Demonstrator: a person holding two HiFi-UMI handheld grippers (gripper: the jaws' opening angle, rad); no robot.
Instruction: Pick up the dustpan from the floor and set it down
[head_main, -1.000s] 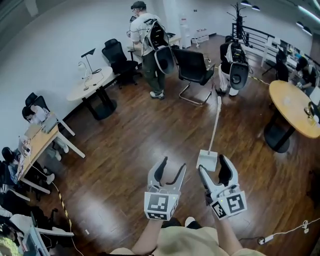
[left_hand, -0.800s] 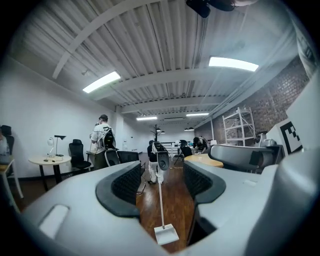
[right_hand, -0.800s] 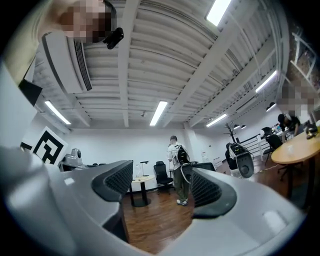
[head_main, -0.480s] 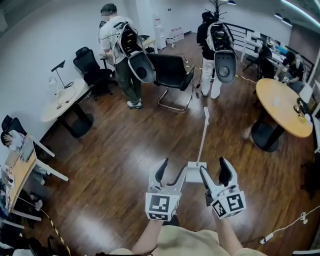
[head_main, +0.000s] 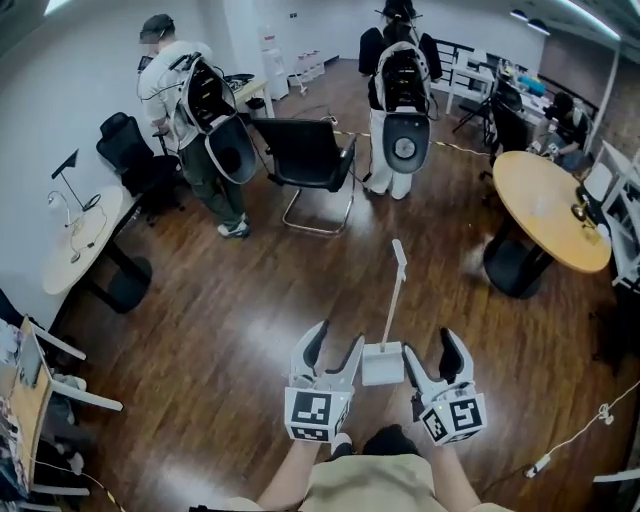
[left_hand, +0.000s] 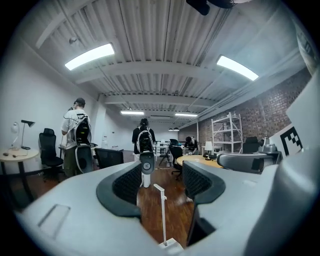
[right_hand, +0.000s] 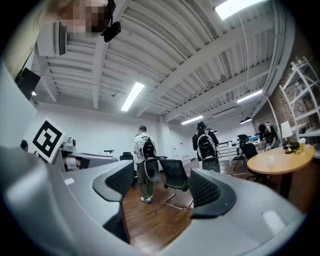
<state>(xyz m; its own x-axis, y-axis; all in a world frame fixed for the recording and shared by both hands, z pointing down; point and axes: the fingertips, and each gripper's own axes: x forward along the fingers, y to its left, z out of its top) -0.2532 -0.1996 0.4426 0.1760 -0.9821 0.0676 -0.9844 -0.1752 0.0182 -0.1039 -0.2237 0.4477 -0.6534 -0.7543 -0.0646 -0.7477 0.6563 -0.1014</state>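
Standing upright on the dark wooden floor (head_main: 250, 330), one white long-handled dustpan (head_main: 384, 364) sits between two tongs. The left gripper view frames its handle between the wide-apart jaws of the left tongs (head_main: 338, 338). The right gripper view misses it, with the right tongs (head_main: 430, 345) equally wide and empty.

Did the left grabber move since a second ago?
Yes. The left gripper has come closer to the standing dustpan. Bare floor lay between them earlier, and now its jaw tip is nearly beside the pan.
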